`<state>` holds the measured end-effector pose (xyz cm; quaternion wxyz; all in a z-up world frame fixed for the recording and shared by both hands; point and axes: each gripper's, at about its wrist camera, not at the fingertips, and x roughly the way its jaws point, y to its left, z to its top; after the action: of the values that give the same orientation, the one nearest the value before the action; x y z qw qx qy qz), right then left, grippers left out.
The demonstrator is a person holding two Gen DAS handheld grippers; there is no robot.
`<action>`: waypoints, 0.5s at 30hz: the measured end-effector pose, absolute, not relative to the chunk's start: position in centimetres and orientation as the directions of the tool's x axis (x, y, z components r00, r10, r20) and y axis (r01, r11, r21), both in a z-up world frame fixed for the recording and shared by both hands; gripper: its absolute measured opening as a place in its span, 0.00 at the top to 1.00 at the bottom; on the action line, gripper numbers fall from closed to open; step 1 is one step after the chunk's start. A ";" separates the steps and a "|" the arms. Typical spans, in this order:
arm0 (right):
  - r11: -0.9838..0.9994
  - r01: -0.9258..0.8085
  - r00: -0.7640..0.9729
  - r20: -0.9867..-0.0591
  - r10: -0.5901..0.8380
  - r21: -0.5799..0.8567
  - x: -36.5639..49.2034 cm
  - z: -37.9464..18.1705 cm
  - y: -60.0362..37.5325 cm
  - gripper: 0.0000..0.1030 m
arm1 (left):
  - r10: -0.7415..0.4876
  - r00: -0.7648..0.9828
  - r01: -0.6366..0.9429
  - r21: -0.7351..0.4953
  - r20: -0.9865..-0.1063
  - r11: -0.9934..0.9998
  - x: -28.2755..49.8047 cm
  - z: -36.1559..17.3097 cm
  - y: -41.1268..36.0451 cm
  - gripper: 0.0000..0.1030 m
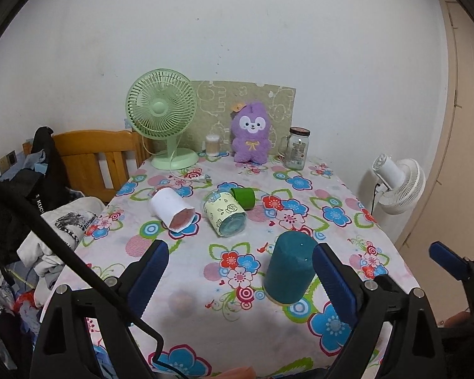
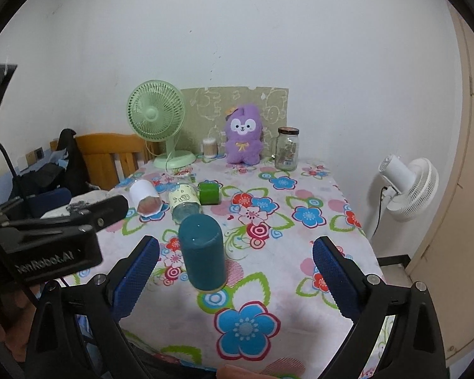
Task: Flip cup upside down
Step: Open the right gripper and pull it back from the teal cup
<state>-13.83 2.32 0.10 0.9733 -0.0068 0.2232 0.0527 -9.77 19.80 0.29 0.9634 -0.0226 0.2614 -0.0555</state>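
Note:
A teal cup [image 1: 289,267] stands on the flowered tablecloth [image 1: 205,322] with its closed end up and its pale rim on the cloth; it also shows in the right wrist view [image 2: 203,251]. My left gripper [image 1: 240,279] is open and empty, with the cup just inside its right finger, apart from it. My right gripper [image 2: 236,276] is open and empty, with the cup between its fingers, nearer the left one, not touching. Further back a white cup [image 1: 171,208], a yellow-labelled cup [image 1: 225,216] and a green cup [image 1: 244,197] lie on their sides.
At the back of the table stand a green desk fan [image 1: 162,117], a purple plush toy [image 1: 251,135], a glass jar [image 1: 297,148] and a cotton-swab pot [image 1: 212,145]. A wooden bed frame [image 1: 94,154] with clothes is left. A white floor fan [image 1: 398,186] stands right.

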 end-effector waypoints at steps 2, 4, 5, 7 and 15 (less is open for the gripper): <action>0.996 -0.094 0.897 -0.433 0.086 0.004 -14.2 0.4 2.5 0.04 | -0.120 0.859 0.092 -0.081 -0.498 0.993 -9.9 0.3 20.1 0.08; 0.996 -0.085 0.900 -0.430 0.075 -0.005 -14.5 0.6 2.7 0.02 | -0.114 0.862 0.085 -0.081 -0.494 0.993 -9.9 0.3 20.4 0.08; 0.996 -0.085 0.900 -0.431 0.073 -0.008 -14.6 0.6 2.8 0.01 | -0.110 0.863 0.080 -0.081 -0.493 0.993 -9.9 0.3 20.6 0.08; 0.997 -0.081 0.902 -0.427 0.068 -0.012 -14.8 0.8 2.8 0.01 | -0.105 0.864 0.075 -0.082 -0.492 0.994 -9.9 0.3 20.9 0.08; 0.998 -0.055 0.907 -0.419 0.048 -0.004 -14.8 1.4 2.6 0.01 | -0.079 0.869 0.048 -0.075 -0.488 0.996 -9.9 0.2 21.9 0.08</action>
<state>-14.84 2.61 1.39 0.9764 -0.0077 0.2144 0.0263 -9.88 21.87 0.18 0.9663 -0.0302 0.2537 -0.0328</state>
